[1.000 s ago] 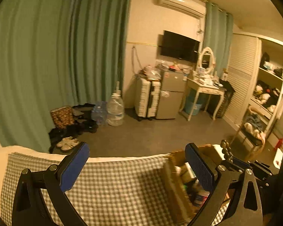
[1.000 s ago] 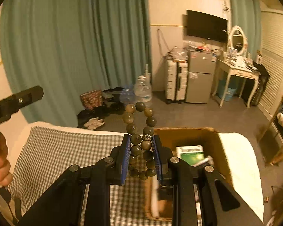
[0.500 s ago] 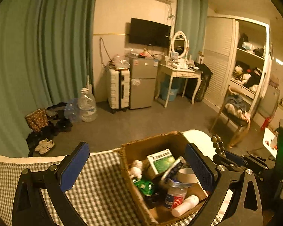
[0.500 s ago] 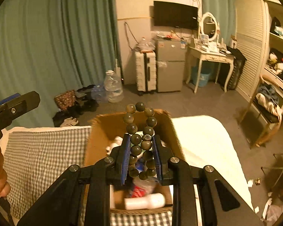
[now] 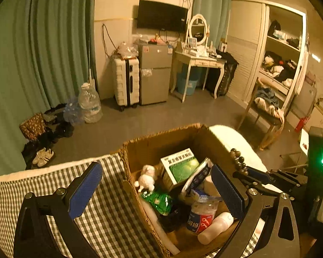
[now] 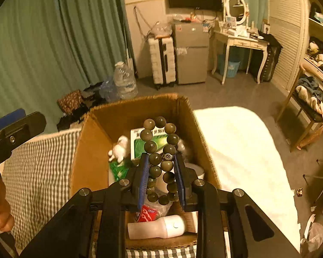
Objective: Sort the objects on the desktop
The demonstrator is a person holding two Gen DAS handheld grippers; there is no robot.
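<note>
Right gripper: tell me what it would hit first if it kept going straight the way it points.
Likely the clutter in the cardboard box: the right gripper, shut on the bead bracelet, aims into it, toward the green-and-white carton. Depth is unclear.

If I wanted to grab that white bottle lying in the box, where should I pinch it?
Probably pinch the white bottle across its round middle, coming straight down from above. It lies on its side at the near end of the cardboard box, its top bare, while the box wall blocks a sideways reach.
</note>
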